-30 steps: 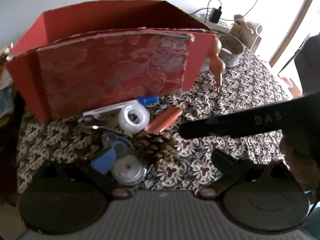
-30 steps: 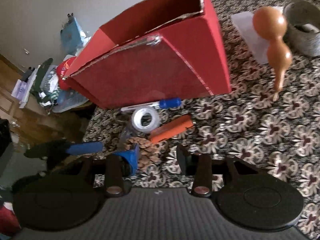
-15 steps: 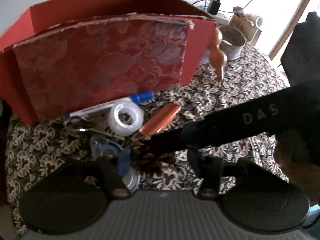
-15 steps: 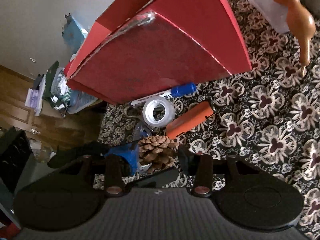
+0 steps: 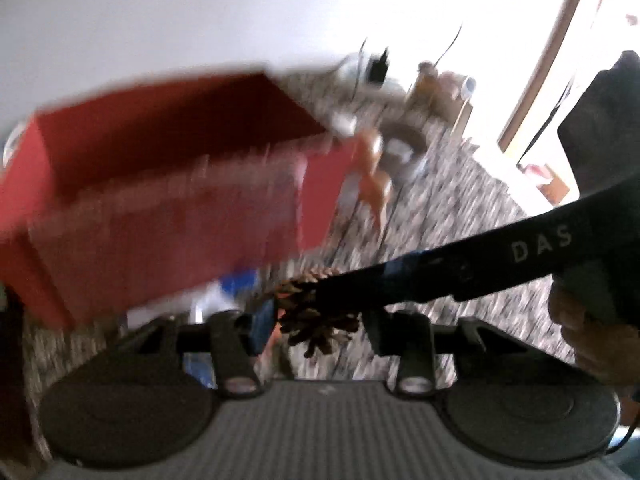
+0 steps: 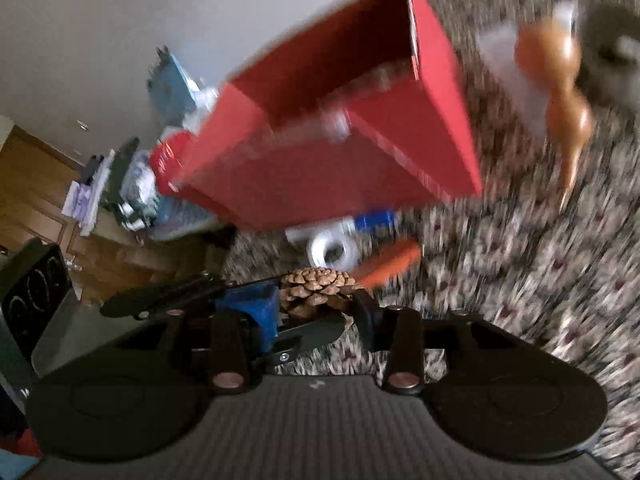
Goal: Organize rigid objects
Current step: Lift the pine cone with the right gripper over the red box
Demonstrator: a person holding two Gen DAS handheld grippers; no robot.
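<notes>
- Our left gripper (image 5: 320, 326) has black fingers, one with a blue pad, on a grey ribbed base with two black discs.
- Our right gripper (image 6: 316, 320) matches; its arm reads "DAS" in white.
- Bare skin shows at our right hand (image 5: 600, 344).

A pale wall (image 5: 200, 12) stands behind the floral-patterned table (image 6: 540, 280), with wooden cabinetry (image 6: 36, 184) at the side.

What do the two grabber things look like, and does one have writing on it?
Both are black plastic. Each has two round discs and a ribbed grey plate near the camera. The left gripper has one blue-padded finger; so does the right gripper, whose long black finger carries pale letters "DAS". A bare hand holds it.
</notes>
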